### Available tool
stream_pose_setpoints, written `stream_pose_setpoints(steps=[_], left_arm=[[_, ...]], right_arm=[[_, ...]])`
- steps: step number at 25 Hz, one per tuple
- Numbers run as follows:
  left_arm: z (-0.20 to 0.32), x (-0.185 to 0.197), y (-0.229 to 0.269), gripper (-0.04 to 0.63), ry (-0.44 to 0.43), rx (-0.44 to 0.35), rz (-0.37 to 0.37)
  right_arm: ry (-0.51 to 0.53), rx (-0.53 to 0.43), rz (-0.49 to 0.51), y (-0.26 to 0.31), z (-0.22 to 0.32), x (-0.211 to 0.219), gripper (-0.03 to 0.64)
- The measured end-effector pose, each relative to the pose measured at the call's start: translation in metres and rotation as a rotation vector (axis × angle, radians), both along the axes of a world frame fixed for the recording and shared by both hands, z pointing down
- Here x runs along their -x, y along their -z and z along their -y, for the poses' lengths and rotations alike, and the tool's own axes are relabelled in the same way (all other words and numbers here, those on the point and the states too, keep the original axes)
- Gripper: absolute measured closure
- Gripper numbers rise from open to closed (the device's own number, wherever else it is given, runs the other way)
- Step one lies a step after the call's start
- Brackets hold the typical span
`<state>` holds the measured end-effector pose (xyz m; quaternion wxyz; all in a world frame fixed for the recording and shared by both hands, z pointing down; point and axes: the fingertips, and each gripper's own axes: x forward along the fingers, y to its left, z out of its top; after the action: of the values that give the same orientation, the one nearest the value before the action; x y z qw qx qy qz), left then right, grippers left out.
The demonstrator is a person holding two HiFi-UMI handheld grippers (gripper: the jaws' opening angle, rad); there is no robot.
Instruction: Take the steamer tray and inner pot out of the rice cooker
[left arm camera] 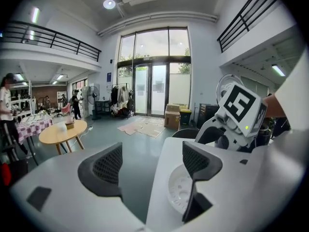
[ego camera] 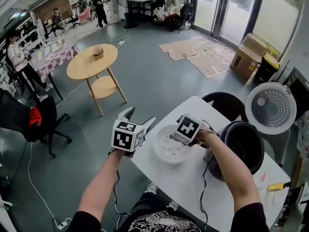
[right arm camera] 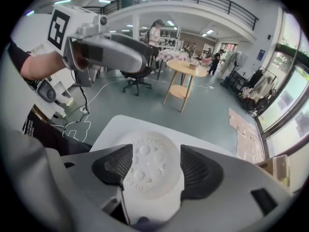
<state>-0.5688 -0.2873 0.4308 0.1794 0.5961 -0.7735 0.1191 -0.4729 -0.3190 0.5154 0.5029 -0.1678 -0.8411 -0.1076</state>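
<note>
The white steamer tray [ego camera: 166, 151] lies on the white table [ego camera: 193, 182], just left of the rice cooker [ego camera: 227, 170]. The cooker's lid [ego camera: 270, 108] stands up, and the dark inner pot [ego camera: 246, 144] sits inside the cooker. My right gripper [ego camera: 186, 132] hangs open over the tray and points steeply down. In the right gripper view the tray [right arm camera: 145, 153] shows between and below the spread jaws of the right gripper [right arm camera: 152, 166], apart from them. My left gripper [ego camera: 141, 116] is open and holds nothing off the table's left edge; from the left gripper [left arm camera: 152, 168] the tray [left arm camera: 179, 192] lies to the right.
A dark chair [ego camera: 224, 103] stands behind the table. A round wooden table [ego camera: 91, 62] and a black office chair [ego camera: 43, 115] are on the floor to the left. Cardboard boxes [ego camera: 248, 54] and flattened cardboard [ego camera: 203, 54] lie near the glass doors. A yellow object [ego camera: 276, 186] lies at the table's right edge.
</note>
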Motion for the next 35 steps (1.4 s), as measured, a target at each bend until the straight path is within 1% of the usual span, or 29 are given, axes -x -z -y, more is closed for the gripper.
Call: stream_pose_setpoints(steps=[5, 9, 13, 16, 20, 23, 30, 32, 35], left_arm=[[0.040, -0.020, 0.031, 0.213, -0.082, -0.047, 0.034], [0.068, -0.035, 0.042, 0.213, -0.169, -0.078, 0.047], [0.114, -0.074, 0.053, 0.213, -0.260, -0.103, 0.052], [0.131, -0.100, 0.060, 0.213, -0.328, -0.127, 0.052], [0.142, -0.139, 0.062, 0.213, -0.438, -0.123, 0.041], [0.163, -0.175, 0.070, 0.213, -0.513, -0.133, 0.040], [0.192, -0.259, 0.064, 0.213, -0.671, -0.122, 0.028], [0.201, -0.279, 0.064, 0.213, -0.705, -0.114, 0.009], [0.209, -0.305, 0.062, 0.213, -0.747, -0.077, -0.070]], right_arm=[[-0.141, -0.025, 0.129, 0.066, 0.034, -0.019, 0.290], [-0.266, -0.096, 0.205, 0.099, 0.066, -0.035, 0.285], [-0.379, -0.137, 0.258, 0.128, 0.108, -0.076, 0.279], [-0.455, -0.158, 0.279, 0.140, 0.121, -0.105, 0.279], [-0.587, -0.180, 0.298, 0.155, 0.127, -0.150, 0.279], [-0.666, -0.182, 0.308, 0.163, 0.141, -0.187, 0.279], [-0.841, -0.185, 0.316, 0.157, 0.159, -0.279, 0.279], [-0.896, -0.172, 0.320, 0.157, 0.165, -0.303, 0.279], [-0.982, -0.135, 0.330, 0.156, 0.171, -0.339, 0.279]])
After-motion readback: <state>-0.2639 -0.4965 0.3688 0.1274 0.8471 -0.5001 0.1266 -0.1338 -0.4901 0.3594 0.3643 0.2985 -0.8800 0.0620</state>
